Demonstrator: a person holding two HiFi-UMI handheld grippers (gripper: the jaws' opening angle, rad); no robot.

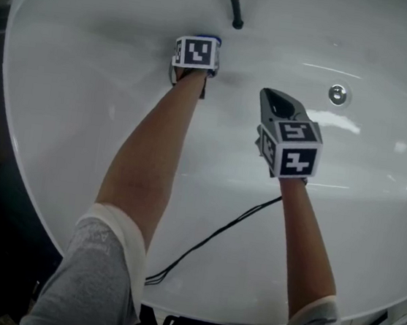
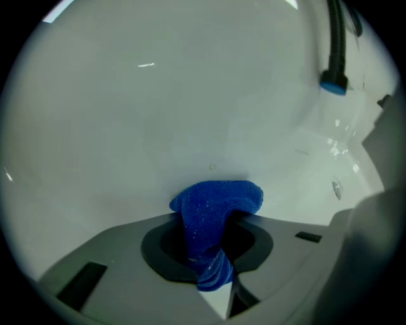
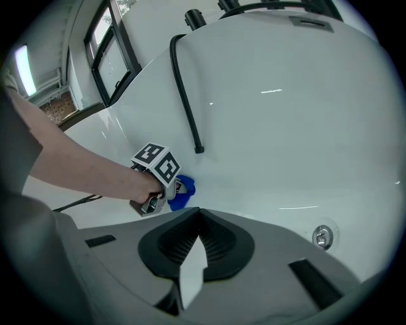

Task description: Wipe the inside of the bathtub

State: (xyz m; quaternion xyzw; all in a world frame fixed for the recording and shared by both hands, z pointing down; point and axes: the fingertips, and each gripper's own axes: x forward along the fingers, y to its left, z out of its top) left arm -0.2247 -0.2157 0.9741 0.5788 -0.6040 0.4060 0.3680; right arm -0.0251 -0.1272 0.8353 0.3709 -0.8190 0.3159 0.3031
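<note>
The white bathtub point(image 1: 82, 128) fills the head view. My left gripper point(image 1: 194, 67) reaches down to the tub's far inner wall, shut on a blue cloth point(image 1: 212, 41). In the left gripper view the cloth point(image 2: 216, 203) bunches between the jaws and presses against the white wall. The right gripper view shows the left gripper point(image 3: 166, 198) with the cloth point(image 3: 182, 190) at its tip. My right gripper point(image 1: 274, 97) hovers over the tub's middle, its jaws closed together and holding nothing point(image 3: 198, 219).
A black shower hose point(image 1: 234, 4) hangs down the far wall, its end point(image 2: 334, 81) ringed in blue. A round chrome fitting point(image 1: 337, 94) sits in the tub at the right. A thin black cable point(image 1: 217, 232) crosses the near rim.
</note>
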